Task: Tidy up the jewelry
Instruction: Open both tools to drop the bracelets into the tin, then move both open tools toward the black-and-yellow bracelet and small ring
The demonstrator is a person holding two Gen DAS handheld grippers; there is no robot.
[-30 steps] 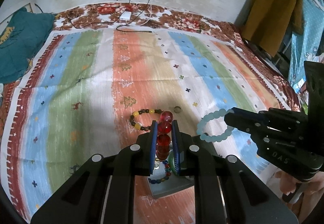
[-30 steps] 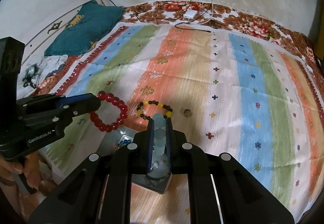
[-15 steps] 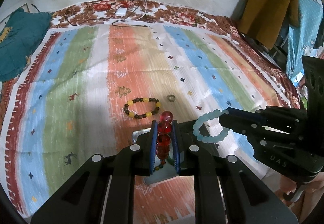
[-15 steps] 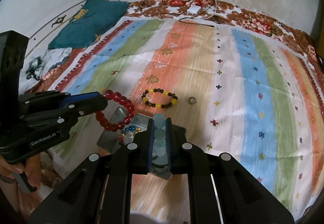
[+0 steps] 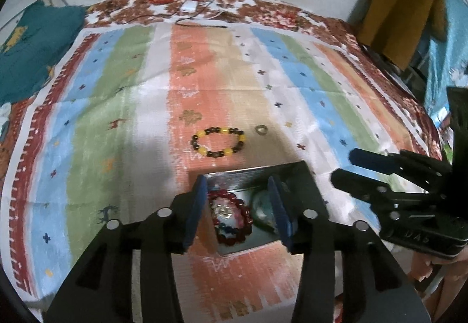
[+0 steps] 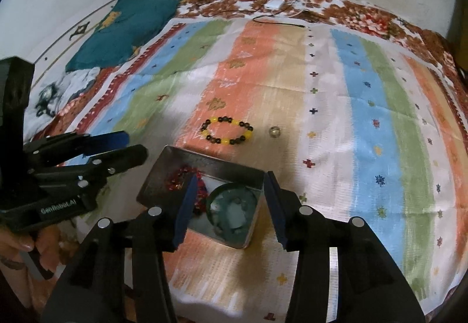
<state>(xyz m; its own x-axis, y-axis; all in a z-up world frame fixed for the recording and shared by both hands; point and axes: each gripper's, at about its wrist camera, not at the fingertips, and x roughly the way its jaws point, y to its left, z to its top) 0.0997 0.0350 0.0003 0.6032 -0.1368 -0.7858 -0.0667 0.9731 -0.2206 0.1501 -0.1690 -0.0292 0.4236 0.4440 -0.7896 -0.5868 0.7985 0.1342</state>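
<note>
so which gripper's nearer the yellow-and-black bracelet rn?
Roughly level; left if anything. Both are open over the tin, short of the yellow-and-black bracelet. The left gripper is straight behind it; the right gripper is behind too.

Tin [image 5: 257, 172] sits on the striped cloth [image 5: 117, 106], directly under and between both claws. Left gripper [image 5: 238, 207]: beaded bracelet [image 5: 231, 217] lies in the tin between its fingers, a second ring-shaped piece [image 5: 263, 210] in the tin just to the right. Right gripper [image 6: 228, 203]: that ring-shaped piece [image 6: 232, 210] lies between its fingers, bracelet [image 6: 182, 176] to the left. Ahead of the tin on the cloth: loose bracelet [image 5: 218, 141], small ring [image 5: 261, 130] just right of it. Cables and adapter [image 5: 188, 5] at the far edge, ahead.
</note>
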